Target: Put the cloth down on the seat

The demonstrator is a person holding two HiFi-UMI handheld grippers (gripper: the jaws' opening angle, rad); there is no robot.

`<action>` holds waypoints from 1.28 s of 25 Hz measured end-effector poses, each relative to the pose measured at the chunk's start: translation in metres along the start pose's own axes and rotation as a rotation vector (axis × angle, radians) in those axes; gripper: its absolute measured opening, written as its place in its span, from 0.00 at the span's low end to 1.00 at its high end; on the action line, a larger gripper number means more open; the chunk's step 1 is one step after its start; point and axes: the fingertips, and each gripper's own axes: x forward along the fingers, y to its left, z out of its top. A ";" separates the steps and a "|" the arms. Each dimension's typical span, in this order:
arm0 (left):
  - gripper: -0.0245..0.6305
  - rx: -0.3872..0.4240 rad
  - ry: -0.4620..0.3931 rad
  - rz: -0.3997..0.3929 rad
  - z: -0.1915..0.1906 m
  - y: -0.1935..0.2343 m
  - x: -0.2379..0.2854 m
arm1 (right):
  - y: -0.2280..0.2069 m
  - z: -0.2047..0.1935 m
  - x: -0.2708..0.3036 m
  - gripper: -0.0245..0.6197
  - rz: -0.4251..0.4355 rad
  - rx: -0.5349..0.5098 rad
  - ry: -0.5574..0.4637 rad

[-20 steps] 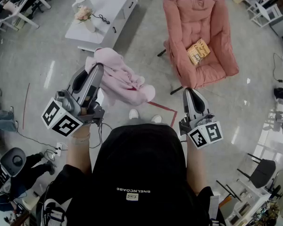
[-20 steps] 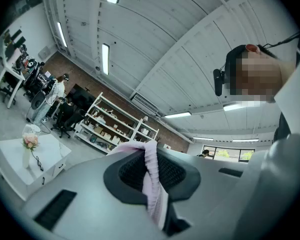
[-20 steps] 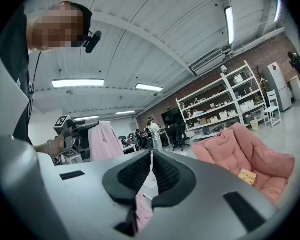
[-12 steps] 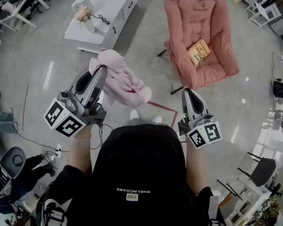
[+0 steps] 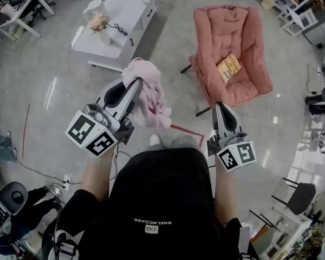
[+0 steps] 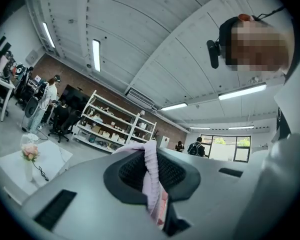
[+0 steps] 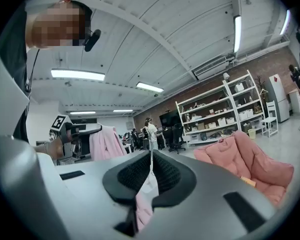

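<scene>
A pink cloth (image 5: 150,95) hangs bunched from the tip of my left gripper (image 5: 136,83), which is shut on it above the floor. In the left gripper view a fold of the cloth (image 6: 151,176) is pinched between the dark pads. The pink armchair (image 5: 231,39) stands ahead to the right, and a yellow book (image 5: 229,68) lies on its seat (image 5: 239,85). My right gripper (image 5: 221,106) is shut, near the chair's front leg, with nothing seen in it from the head view. From the right gripper view the chair (image 7: 250,159) lies right and the hanging cloth (image 7: 104,142) left.
A low white table (image 5: 119,15) with a flower vase (image 5: 100,23) and a cable stands ahead to the left. Red tape (image 5: 185,129) marks the grey floor by my feet. Shelves, desks, chairs and other people line the room's edges.
My left gripper has swung right and forward with the cloth, closer to the armchair. The right gripper has barely moved.
</scene>
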 end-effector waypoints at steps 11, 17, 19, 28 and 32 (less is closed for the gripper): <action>0.10 0.055 0.008 0.011 0.009 0.030 0.058 | -0.034 0.011 0.046 0.09 0.018 0.005 -0.008; 0.10 0.056 -0.016 0.022 0.021 0.050 0.121 | -0.087 0.014 0.086 0.09 0.058 0.016 0.021; 0.10 0.062 -0.021 0.023 0.025 0.055 0.149 | -0.108 0.017 0.099 0.09 0.073 0.018 0.031; 0.10 0.120 -0.048 -0.025 0.060 0.058 0.292 | -0.208 0.049 0.141 0.09 0.086 0.035 0.021; 0.10 0.147 -0.096 -0.057 0.087 0.044 0.366 | -0.256 0.073 0.149 0.09 0.079 0.036 -0.006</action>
